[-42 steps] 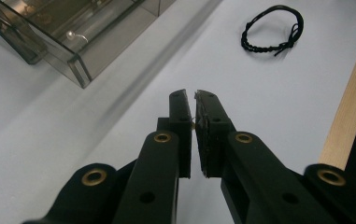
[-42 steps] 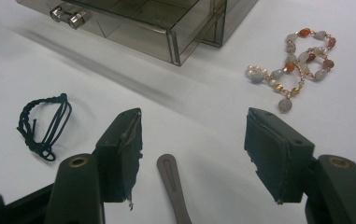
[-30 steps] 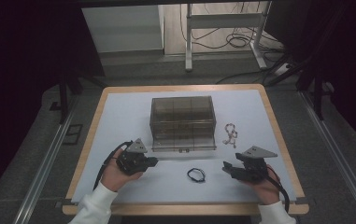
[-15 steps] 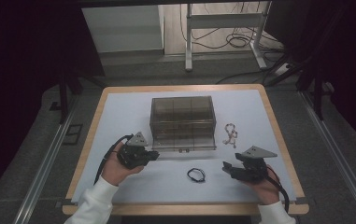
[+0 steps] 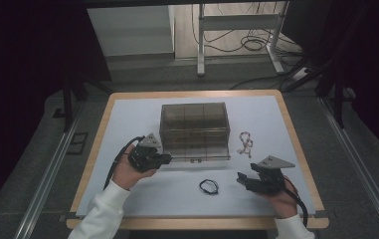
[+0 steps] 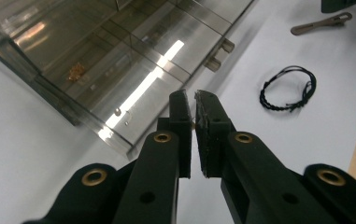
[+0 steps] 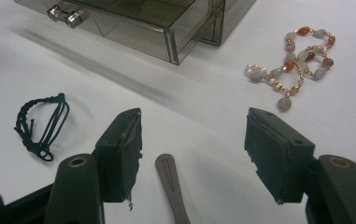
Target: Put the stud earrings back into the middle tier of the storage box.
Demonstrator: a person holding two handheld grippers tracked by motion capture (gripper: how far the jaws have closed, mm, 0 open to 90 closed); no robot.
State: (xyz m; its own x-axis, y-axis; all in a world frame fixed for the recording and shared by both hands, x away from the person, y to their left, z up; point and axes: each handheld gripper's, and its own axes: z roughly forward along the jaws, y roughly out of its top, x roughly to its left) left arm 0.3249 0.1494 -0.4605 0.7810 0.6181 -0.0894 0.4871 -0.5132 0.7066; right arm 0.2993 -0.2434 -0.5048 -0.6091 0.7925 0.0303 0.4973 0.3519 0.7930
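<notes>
**A:** How many things lie on the bench (image 5: 127, 107)?

**B:** Four can be counted. One smoky clear drawer box (image 5: 194, 130) stands at the middle. One black cord bracelet (image 5: 208, 186) lies in front of it, and one beaded bracelet (image 5: 245, 143) with orange and grey beads lies to the right of the box. One thin grey metal strip (image 7: 170, 185) lies flat on the bench under the right tool.

**A:** And the drawers?

**B:** The bottom drawer stands pulled out a little. Its front carries two small clear knobs (image 7: 64, 15). Inside the box, the left gripper view shows one small brownish item (image 6: 76, 71), too small to make out.

**A:** How many tools, and how do they stand?

**B:** Two, one in each hand. The left tool (image 5: 168, 158) sits at the box's front left corner, just beside the open drawer. Its two jaws are nearly together, with only a thin slit between them and nothing gripped there. The right tool (image 5: 240, 180) rests near the bench's front right, well apart from the box. Its jaws stand wide apart and hold nothing; the metal strip lies on the bench between them, untouched.

**A:** Where is the cord bracelet relative to the tools?

**B:** Between the two, nearer the right one, touching neither.
</notes>
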